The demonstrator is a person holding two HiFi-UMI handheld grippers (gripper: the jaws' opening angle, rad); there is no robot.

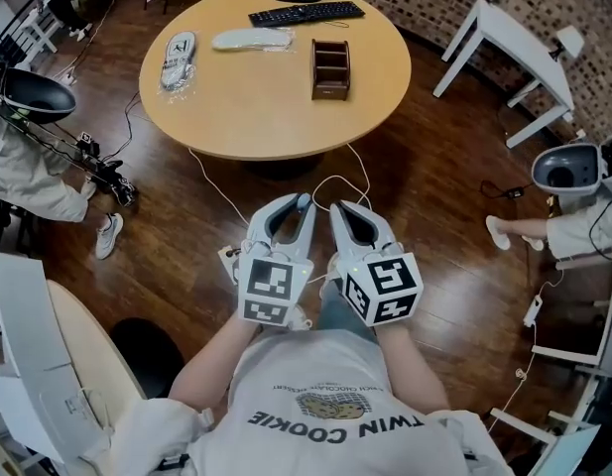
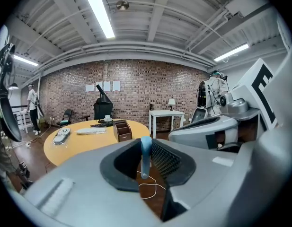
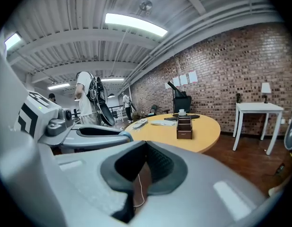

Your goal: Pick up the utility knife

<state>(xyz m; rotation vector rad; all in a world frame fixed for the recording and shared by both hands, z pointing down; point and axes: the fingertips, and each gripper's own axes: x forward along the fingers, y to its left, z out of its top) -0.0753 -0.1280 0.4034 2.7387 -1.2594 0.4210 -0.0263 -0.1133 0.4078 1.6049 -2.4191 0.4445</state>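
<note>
The left gripper [image 1: 303, 203] and right gripper [image 1: 337, 208] are held near, jaws pressed together, empty. The utility knife cannot be told among 2 wrapped packs [image 1: 178, 58] laid far left on the round table [image 1: 256, 107]

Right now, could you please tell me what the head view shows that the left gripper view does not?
Only the head view shows the person's printed shirt and the marker cube on the left tongs. Only the left gripper view shows the ceiling strip light. Both show the round table, the keyboard, the wooden organiser and the right tongs.
</note>
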